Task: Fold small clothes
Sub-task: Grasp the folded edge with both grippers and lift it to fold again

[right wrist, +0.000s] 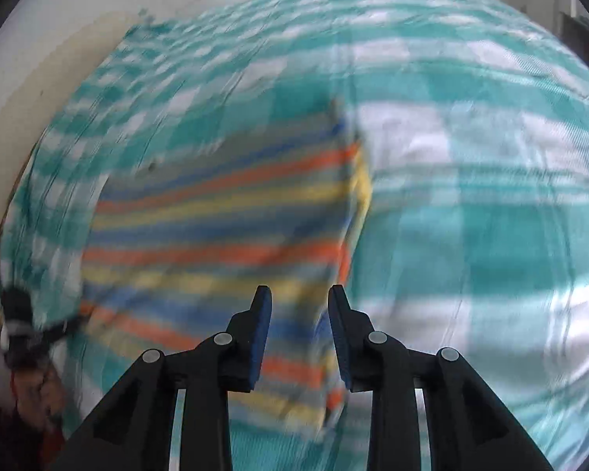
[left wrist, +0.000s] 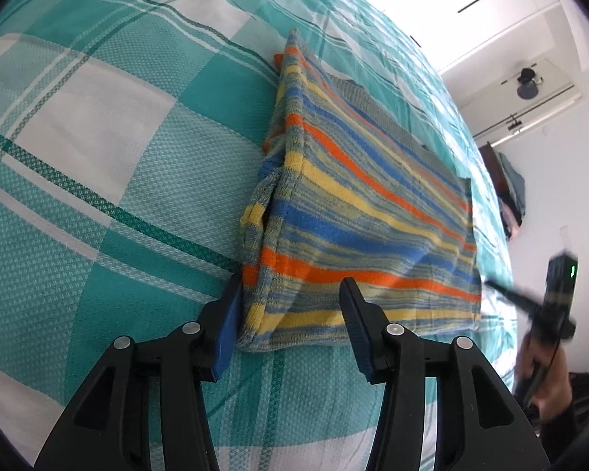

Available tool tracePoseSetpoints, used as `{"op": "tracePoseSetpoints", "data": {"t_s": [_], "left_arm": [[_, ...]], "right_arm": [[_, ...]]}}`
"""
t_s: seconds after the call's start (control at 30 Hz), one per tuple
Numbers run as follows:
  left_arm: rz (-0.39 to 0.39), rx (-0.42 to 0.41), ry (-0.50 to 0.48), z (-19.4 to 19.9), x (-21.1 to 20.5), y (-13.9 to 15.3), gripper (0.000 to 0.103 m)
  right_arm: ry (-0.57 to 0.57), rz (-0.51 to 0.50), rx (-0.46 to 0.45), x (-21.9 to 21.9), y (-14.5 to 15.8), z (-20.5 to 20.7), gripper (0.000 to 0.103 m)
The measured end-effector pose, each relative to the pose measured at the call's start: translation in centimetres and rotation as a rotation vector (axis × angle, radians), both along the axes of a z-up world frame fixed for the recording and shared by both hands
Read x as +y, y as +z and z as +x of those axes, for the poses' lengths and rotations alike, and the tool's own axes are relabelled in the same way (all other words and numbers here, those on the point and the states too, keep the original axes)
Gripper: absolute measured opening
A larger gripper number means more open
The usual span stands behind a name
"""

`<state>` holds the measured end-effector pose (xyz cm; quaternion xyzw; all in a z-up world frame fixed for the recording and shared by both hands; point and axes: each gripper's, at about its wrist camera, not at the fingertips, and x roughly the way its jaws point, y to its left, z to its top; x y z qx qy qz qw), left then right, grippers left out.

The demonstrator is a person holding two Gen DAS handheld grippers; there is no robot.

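Neatly folded striped garment (left wrist: pixel 357 212), orange-blue-yellow bands.

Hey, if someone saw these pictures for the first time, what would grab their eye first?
The striped cloth, banded orange, blue and yellow, lies folded in the middle of the teal-and-white checked bedspread. The left gripper sits at its near corner, jaws apart, and the right gripper hangs open over its near right edge.

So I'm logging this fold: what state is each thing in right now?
Striped orange, blue and yellow knit garment: folded, flat on bedspread.
Teal and white checked bedspread: spread out.
Left tongs: open, straddling garment's near corner.
Right tongs: open, above garment's edge, view blurred.
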<state>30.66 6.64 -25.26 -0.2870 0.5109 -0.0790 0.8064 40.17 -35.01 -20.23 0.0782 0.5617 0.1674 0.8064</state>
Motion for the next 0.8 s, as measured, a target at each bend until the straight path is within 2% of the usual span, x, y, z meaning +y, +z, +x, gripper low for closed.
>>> {"op": "tracePoseSetpoints", "data": {"t_s": [0.03,0.07,0.1,0.17,0.2,0.23,0.27,0.3,0.33,0.37,0.4,0.43,0.47,0.5,0.53,0.63,0.8], "left_arm": [[0.034,0.013,-0.004,0.0,-0.2,0.0,0.023],[0.049,0.041,-0.015,0.0,-0.2,-0.3,0.006],[0.039,0.061,0.000,-0.2,0.2,-0.4,0.005],[0.019,0.070,0.032,-0.8,1.1,-0.1,0.007],[0.032,0.062,0.036,-1.2,1.3,0.4,0.014],[0.050,0.056,0.039,-1.5,1.3,0.7,0.018],[0.060,0.039,0.043,-1.9,1.3,1.1,0.036],[0.038,0.022,0.040,-2.0,1.2,1.1,0.061],[0.005,-0.001,0.040,-2.1,1.1,1.1,0.069],[-0.004,-0.013,0.050,-2.0,0.8,1.0,0.071],[0.009,-0.002,0.059,-1.7,0.5,0.7,0.062],[0.025,0.017,0.072,-1.3,0.3,0.1,0.048],[0.033,0.046,0.084,-0.9,0.2,-0.5,0.005],[0.004,0.076,0.097,-0.8,0.3,-1.1,0.005],[-0.019,0.071,0.122,-1.0,0.6,-1.0,0.005],[0.029,0.026,0.119,-1.9,0.1,0.5,0.005],[0.056,-0.001,0.106,-2.9,-1.4,1.4,0.004]], "right_arm": [[0.028,-0.021,0.025,0.4,-0.9,-0.9,0.010],[0.047,-0.079,0.061,0.6,-2.4,-1.9,0.000],[0.052,-0.121,0.102,0.4,-4.1,-2.8,0.000],[0.019,-0.078,0.091,-0.6,-4.5,-3.5,0.000],[0.010,-0.085,0.103,-0.5,-3.9,-3.3,0.000],[0.003,-0.107,0.105,-0.2,-3.1,-3.1,0.007],[0.002,-0.149,0.092,0.6,-1.6,-2.8,0.013],[0.017,-0.165,0.071,1.4,-0.3,-2.5,0.019],[0.039,-0.165,0.052,2.5,1.2,-2.1,0.031],[0.069,-0.155,0.030,4.4,3.1,-1.5,0.038],[0.089,-0.149,0.014,5.7,4.2,-1.0,0.049],[0.118,-0.139,-0.011,7.6,5.6,-0.6,0.051],[0.155,-0.124,-0.033,9.9,6.9,0.0,0.051],[0.194,-0.102,-0.041,12.6,7.9,0.9,0.051],[0.223,-0.085,-0.038,15.5,8.5,2.0,0.052],[0.275,-0.120,-0.009,22.4,8.1,4.5,0.057],[0.350,-0.209,0.082,34.6,3.1,8.0,0.060]]}}
